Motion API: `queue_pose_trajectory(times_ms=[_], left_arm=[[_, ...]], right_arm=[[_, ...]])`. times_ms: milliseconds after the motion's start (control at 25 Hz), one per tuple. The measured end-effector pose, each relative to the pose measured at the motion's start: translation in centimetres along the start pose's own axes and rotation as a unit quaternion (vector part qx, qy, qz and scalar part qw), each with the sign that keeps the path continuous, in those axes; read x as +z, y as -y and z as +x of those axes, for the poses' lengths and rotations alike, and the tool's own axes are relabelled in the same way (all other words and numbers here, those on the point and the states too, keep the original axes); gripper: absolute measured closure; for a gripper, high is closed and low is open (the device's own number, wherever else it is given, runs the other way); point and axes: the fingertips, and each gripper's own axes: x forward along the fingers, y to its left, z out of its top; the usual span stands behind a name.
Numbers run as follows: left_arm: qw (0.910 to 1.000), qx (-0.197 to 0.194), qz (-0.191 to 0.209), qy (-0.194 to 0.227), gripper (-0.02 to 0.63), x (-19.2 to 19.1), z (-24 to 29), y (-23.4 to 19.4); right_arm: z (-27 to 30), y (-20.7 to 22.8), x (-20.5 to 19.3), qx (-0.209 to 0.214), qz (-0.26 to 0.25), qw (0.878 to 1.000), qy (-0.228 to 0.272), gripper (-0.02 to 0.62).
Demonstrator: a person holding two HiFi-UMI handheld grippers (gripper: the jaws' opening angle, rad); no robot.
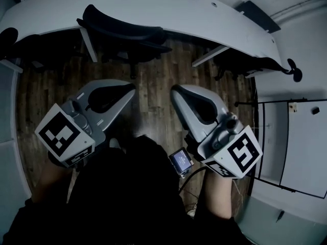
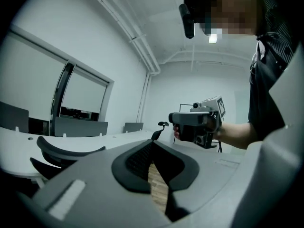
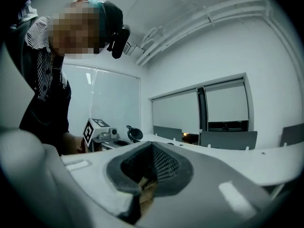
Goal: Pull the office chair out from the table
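Head view: chair [image 1: 122,27] tucked under table [image 1: 168,6], at 12 o'clock from left gripper [image 1: 131,88] and 11 from right gripper [image 1: 175,90], long axis running 9 to 3, both grippers clenched empty and well short, left likely nearer.

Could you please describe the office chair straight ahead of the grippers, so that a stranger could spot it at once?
Find the long white curved table across the top of the head view. Under its middle, between two white table legs, stands the chair. Unlike the left chair and right chair at the table's ends, its whole curved black backrest shows.
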Motion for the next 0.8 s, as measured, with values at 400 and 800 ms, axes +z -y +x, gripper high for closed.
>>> queue_pose_trajectory(times_ms=[400, 800], left_arm=[[1.0000, 0.000, 0.004, 0.006, 0.603, 1.4, 10.2, 1.3], [0.9995, 0.027, -0.013, -0.002, 0.603, 3.8, 18.5, -1.1]], right_arm=[[-4.8, 8.8, -1.3, 0.011, 0.026, 0.999, 0.023, 0.594], [-6.9, 18.2, -0.4, 0.043, 0.033, 0.997, 0.049, 0.594]])
